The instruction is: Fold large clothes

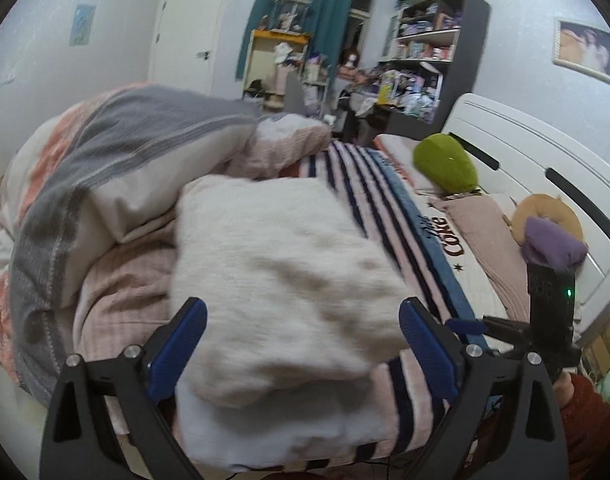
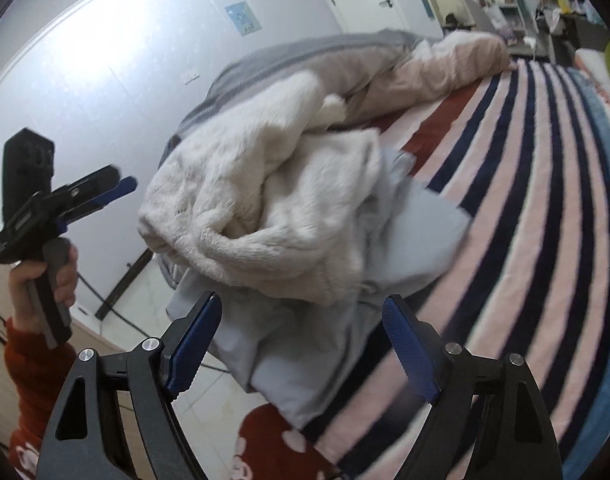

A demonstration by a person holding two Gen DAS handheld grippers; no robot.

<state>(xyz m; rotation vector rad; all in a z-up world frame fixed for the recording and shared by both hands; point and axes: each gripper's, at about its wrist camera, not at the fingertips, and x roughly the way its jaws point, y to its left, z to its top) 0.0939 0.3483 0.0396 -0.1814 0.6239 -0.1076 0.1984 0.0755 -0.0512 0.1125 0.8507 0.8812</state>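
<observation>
A cream fleece garment lies bunched on the striped bed cover. In the right wrist view the garment sits folded over a pale blue-grey lining or second cloth near the bed's edge. My left gripper is open, its blue pads on either side of the garment's near end, holding nothing. It also shows in the right wrist view, raised to the left of the garment. My right gripper is open above the blue-grey cloth, holding nothing. It shows at the right in the left wrist view.
A heaped grey, peach and pink quilt lies at the left of the bed. A green cushion, a pink pillow and a purple toy rest by the white headboard. Cluttered shelves stand behind. Floor tiles lie beside the bed.
</observation>
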